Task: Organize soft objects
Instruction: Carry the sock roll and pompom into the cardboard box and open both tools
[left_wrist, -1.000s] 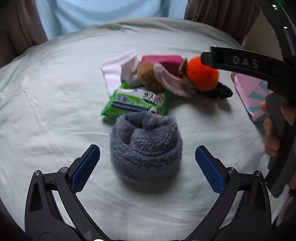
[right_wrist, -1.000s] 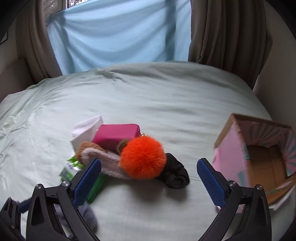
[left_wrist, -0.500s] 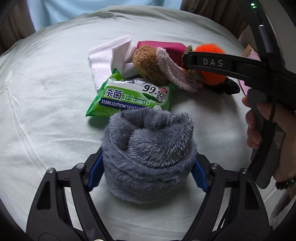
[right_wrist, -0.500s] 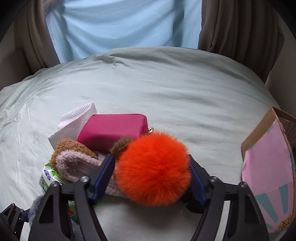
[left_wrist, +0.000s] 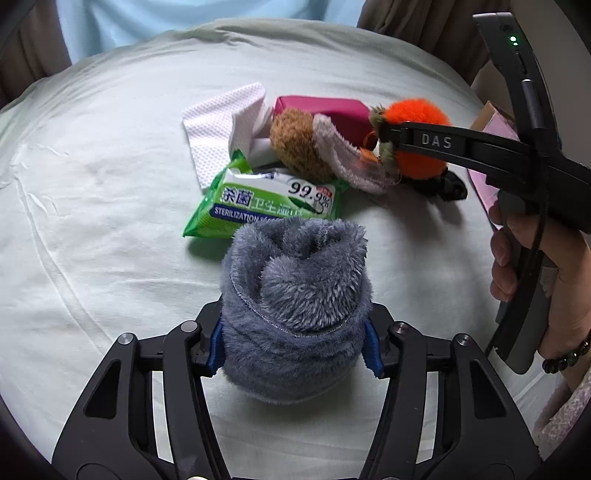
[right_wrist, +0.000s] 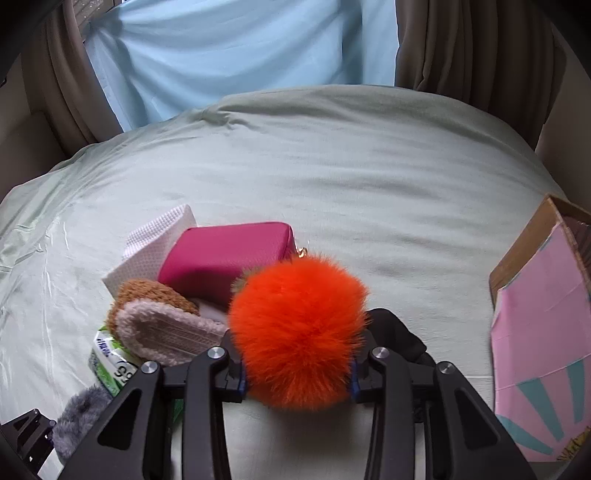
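My left gripper (left_wrist: 294, 349) is shut on a grey fluffy rolled sock (left_wrist: 295, 295) in the middle of the pale green bed (left_wrist: 92, 221). My right gripper (right_wrist: 297, 374) is shut on an orange pompom (right_wrist: 297, 328), which also shows in the left wrist view (left_wrist: 417, 110) behind the right gripper's arm. Beside the pompom lie a brown and pink fuzzy slipper (right_wrist: 162, 325), a black cloth (right_wrist: 402, 339) and a magenta pouch (right_wrist: 221, 254). The grey sock shows at the lower left of the right wrist view (right_wrist: 79, 413).
A green wet-wipes pack (left_wrist: 266, 203) and a white cloth (left_wrist: 221, 125) lie behind the sock. A pink cardboard box (right_wrist: 543, 332) stands open at the right. Curtains and a blue sheet (right_wrist: 240, 51) hang behind the bed.
Both grippers moved forward and closed: the left on the grey sock, the right on the orange pompom. Both were open a second ago.
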